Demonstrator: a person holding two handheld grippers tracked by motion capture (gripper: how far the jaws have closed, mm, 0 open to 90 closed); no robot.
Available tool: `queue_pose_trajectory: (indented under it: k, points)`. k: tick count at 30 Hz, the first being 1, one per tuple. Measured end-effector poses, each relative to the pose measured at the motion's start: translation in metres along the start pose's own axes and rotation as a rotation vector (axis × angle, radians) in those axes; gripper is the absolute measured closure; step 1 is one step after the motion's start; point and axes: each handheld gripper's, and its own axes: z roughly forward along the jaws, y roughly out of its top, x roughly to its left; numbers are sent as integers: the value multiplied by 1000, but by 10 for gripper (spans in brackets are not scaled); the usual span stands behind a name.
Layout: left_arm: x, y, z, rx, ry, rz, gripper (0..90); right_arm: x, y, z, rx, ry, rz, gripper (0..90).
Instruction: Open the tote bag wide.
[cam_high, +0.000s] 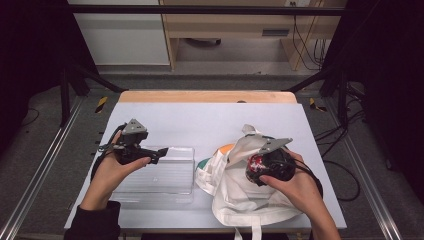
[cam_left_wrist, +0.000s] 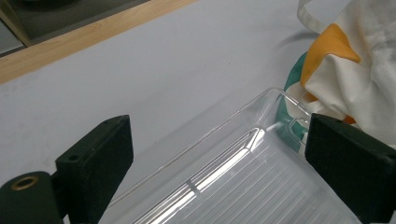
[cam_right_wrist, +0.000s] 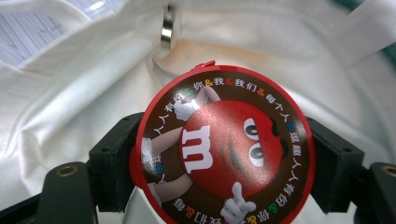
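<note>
My left claw hangs spread and empty over the clear ribbed plastic tray. At three o'clock of that tray, my right claw pinches the round red-rimmed candy tin by its edges above the white cloth tote bag. The tray lies at nine o'clock from the tin, and my right hand is nearer.

Here's the clear plastic tray, glossy, its ribbed floor throwing bright streaks of glare. Beside it the cloth bag, off-white woven fabric, soft and creased, matt all over, with printed orange and green patches and a small shiny metal ring at its seam. The round tin lid gleams with a smooth, glossy printed face in red and brown. Tool pads look like matt black rubbery plastic. The worktop is smooth matt pale sheet, edged in light wood.
</note>
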Motion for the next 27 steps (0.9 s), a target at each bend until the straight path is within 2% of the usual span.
queue_pose_trajectory:
  k: [4,6,9,12,18,21,22,25,27]
  points:
    - [7,-5,1,24,25,-14,72,2,8,-17,-5,-12,-6,237]
    - [9,-7,3,54,25,-5,72,5,13,-27,-12,-24,-18,237]
    - [12,-9,5,72,17,4,71,5,21,-38,-21,-53,-33,238]
    - [13,-11,6,68,-1,17,59,2,30,-45,-19,-49,-36,237]
    - [18,-18,10,80,-10,-7,56,3,50,-49,-19,-61,-63,238]
    - [20,-24,8,86,-13,-17,58,7,61,-46,-25,-39,-78,238]
    - [22,-25,7,71,-14,-10,59,10,65,-45,-26,-30,-89,238]
    - [26,-27,0,53,-6,-25,59,19,79,-41,-26,-21,-130,238]
    - [30,-27,-1,39,-16,-20,59,25,89,-39,-34,9,-147,238]
